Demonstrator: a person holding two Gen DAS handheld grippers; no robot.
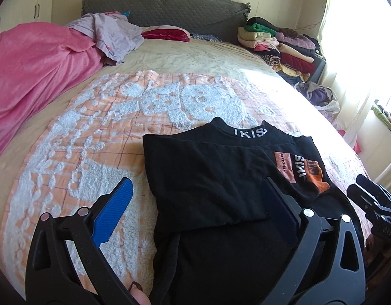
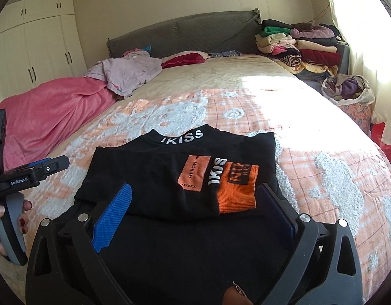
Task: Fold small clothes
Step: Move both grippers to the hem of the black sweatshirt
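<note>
Left claw (image 1: 195,203) and right claw (image 2: 198,206): both spread apart, holding nothing, poised over the near part of the black shirt (image 2: 170,175), which lies partly folded on the orange blanket (image 2: 309,157) at the near end of the bed. Risk: a one-layer pinch could drag the fold askew. Shirt's near hem hidden behind the claws.

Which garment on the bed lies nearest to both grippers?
The black shirt with IKISS lettering, between both open grippers; the pink blanket and lilac garment lie farther back.

Shirt (image 2: 170,178) on blanket (image 2: 309,137)
</note>
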